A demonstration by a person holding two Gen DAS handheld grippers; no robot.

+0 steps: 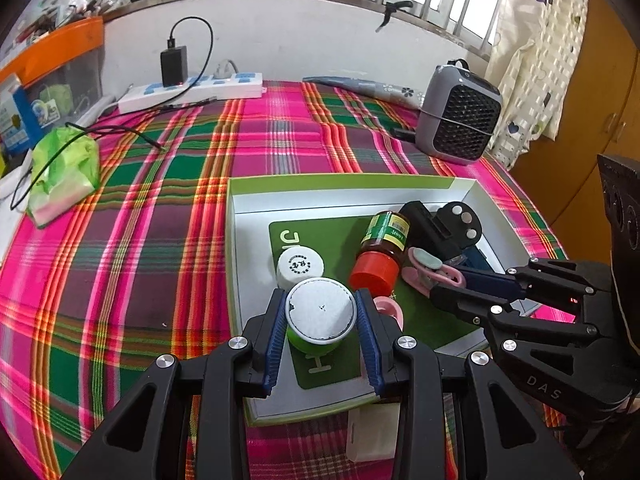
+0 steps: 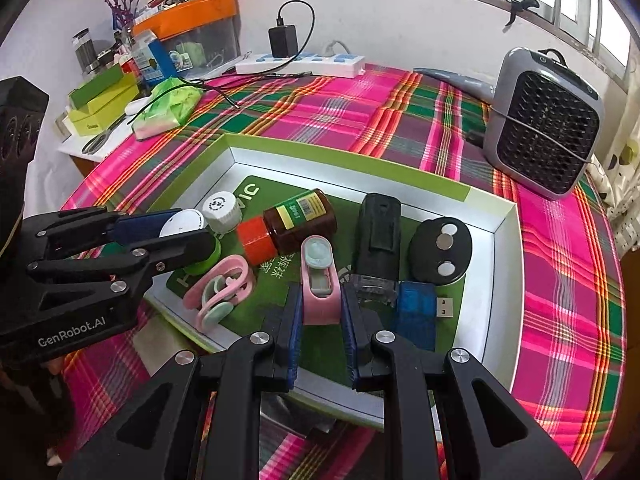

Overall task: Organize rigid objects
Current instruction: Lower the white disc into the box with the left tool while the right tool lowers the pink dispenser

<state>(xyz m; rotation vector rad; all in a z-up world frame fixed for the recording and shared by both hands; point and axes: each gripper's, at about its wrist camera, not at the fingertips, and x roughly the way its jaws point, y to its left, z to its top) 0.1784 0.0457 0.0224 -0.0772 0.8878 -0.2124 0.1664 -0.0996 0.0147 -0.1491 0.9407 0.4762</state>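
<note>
My left gripper (image 1: pixel 321 306) is shut on a small green jar with a white lid (image 1: pixel 321 314), held over the near left part of an open green-rimmed box (image 1: pixel 344 184). In the right wrist view the same left gripper (image 2: pixel 180 236) holds the jar (image 2: pixel 200 260) beside a white-capped bottle (image 2: pixel 222 208). My right gripper (image 2: pixel 320 312) is shut on a pink clip (image 2: pixel 320 280) just above the box floor. A brown bottle with a red cap (image 2: pixel 288 224), a second pink clip (image 2: pixel 220 288), a black device (image 2: pixel 378 236), a black oval remote (image 2: pixel 442 246) and a blue USB stick (image 2: pixel 420 308) lie in the box (image 2: pixel 360 160).
A grey fan heater (image 2: pixel 544 128) stands at the far right of the plaid tablecloth. A white power strip (image 2: pixel 300 64) with a charger lies by the wall, and a green plastic bag (image 2: pixel 168 108) at the left. A white object (image 1: pixel 372 432) lies in front of the box.
</note>
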